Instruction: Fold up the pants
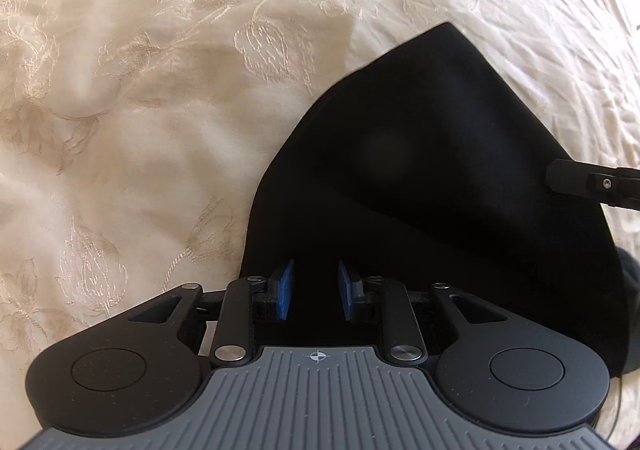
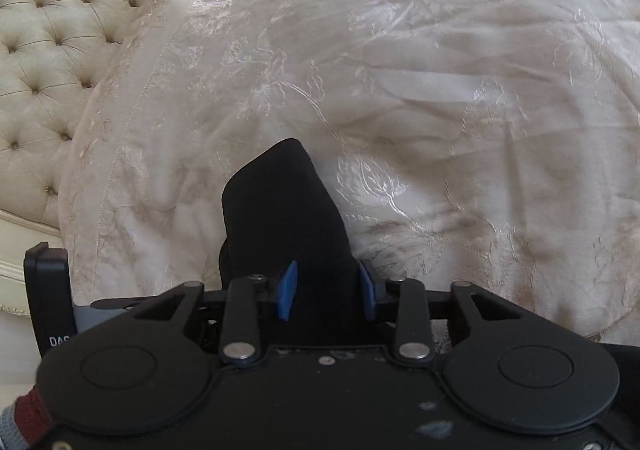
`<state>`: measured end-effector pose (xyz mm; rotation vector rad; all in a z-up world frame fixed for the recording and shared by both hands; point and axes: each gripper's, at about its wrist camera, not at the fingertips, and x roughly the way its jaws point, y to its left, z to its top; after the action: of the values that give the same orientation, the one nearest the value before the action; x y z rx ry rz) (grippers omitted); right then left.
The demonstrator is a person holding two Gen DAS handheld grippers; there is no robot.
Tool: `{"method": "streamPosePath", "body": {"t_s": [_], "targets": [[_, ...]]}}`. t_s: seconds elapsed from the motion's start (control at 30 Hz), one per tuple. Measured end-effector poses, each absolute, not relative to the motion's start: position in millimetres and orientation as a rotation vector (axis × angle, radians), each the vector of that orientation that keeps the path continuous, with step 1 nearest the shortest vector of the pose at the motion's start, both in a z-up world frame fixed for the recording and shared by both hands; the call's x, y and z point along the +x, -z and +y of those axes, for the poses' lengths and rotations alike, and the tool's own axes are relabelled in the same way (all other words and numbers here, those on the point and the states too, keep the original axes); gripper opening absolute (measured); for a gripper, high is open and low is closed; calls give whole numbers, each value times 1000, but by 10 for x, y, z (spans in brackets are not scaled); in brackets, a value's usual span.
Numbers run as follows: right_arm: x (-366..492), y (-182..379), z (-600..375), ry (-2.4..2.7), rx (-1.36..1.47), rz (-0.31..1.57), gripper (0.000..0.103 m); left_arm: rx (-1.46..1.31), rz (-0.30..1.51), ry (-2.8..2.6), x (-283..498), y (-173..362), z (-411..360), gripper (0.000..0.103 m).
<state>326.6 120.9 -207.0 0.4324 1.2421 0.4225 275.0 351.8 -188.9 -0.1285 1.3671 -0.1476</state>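
The black pants [image 1: 420, 169] lie on a cream embroidered bedspread [image 1: 140, 109]. In the left wrist view my left gripper [image 1: 316, 288] is open, its blue pads [image 1: 285, 292] apart over the near edge of the cloth. A black part of the right gripper [image 1: 592, 181] reaches in at the right edge. In the right wrist view my right gripper [image 2: 327, 288] is open, with a raised fold of the pants [image 2: 280, 205] between its blue pads [image 2: 289, 290]; the pads do not pinch it.
A tufted cream headboard [image 2: 60, 29] stands at the upper left in the right wrist view. The bedspread [image 2: 440, 89] spreads wide around the pants. A black device [image 2: 48, 290] shows at the left edge.
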Motion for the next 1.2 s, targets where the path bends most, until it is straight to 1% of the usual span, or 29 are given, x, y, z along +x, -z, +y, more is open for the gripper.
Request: {"method": "streamPosePath", "body": {"t_s": [0.03,0.13,0.2,0.33,0.43,0.53,0.7,0.87,1.03,1.2], "targets": [[3281,1993,1238,-425,406,1215,11,-165,1357,159,2757,1840,3559,23],[3210,1710,1275,-431,375,1124,10,-250,1337,197,2808,1748,3632,24],[3166,1542,1306,-437,355,1079,10,-257,1336,222,2865,1751,3611,24],[2981,1291,1465,-465,260,1007,10,-201,1347,221,2965,1904,3508,24],[2802,1211,1619,-491,190,992,10,-259,1377,170,3013,2051,3584,23],[2560,1298,1737,-516,124,1016,10,-315,1360,144,2959,1985,3773,23],[2291,1492,1957,-554,41,1053,10,-231,1323,22,2781,1797,4137,23],[2093,1667,2124,-591,-38,1083,10,-220,1274,-94,2666,1575,4481,23],[2014,1837,2205,-614,-96,1114,10,-154,1212,-26,2640,1354,4277,24],[1932,1967,2320,-622,-156,1137,10,-111,1220,126,2678,1447,3763,24]]}}
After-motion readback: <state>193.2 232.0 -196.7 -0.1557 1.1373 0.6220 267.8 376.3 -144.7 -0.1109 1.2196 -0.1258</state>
